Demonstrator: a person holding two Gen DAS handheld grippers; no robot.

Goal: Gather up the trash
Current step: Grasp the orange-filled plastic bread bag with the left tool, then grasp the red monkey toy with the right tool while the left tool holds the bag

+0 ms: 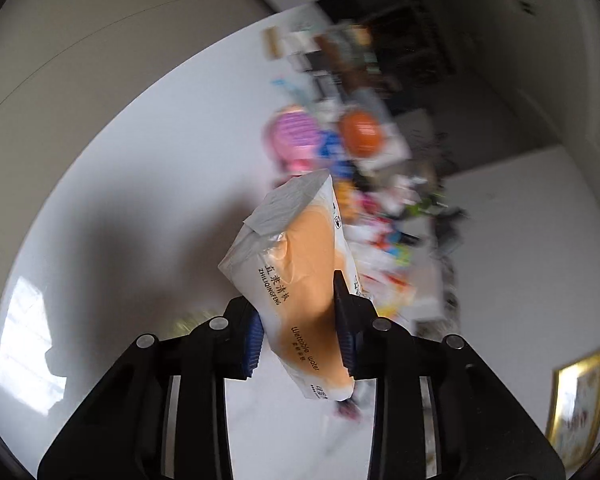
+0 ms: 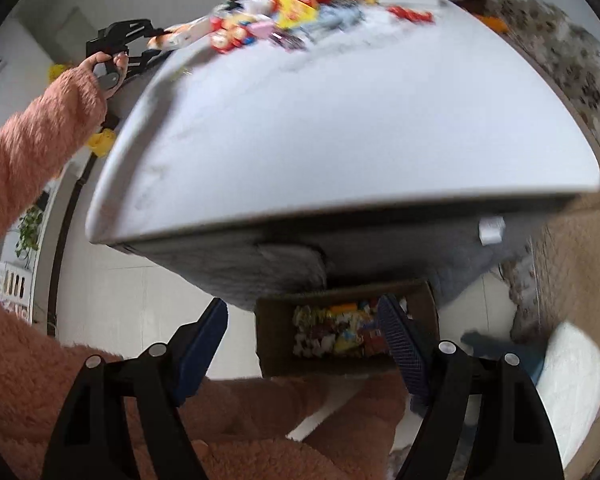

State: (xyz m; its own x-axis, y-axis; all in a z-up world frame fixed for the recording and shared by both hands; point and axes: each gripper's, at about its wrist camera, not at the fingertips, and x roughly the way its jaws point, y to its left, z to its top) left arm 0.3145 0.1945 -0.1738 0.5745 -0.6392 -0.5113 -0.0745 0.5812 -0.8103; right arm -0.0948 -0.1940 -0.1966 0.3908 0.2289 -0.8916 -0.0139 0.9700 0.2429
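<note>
Left wrist view: left tool clamping orange-and-white tissue pack between blue pads, pack tilting up ahead of fingers. Beyond pack, blurred litter pile lying on white worktop. Right wrist view: right tool gaping wide, gripping nothing, hovering over cardboard box holding wrappers; litter showing far across worktop.

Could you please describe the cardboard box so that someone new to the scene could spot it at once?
Start at the white table and look below its near edge to the floor. There stands the open brown cardboard box, seen between the right gripper and its open jaws. It alone holds a heap of colourful wrappers.
</note>
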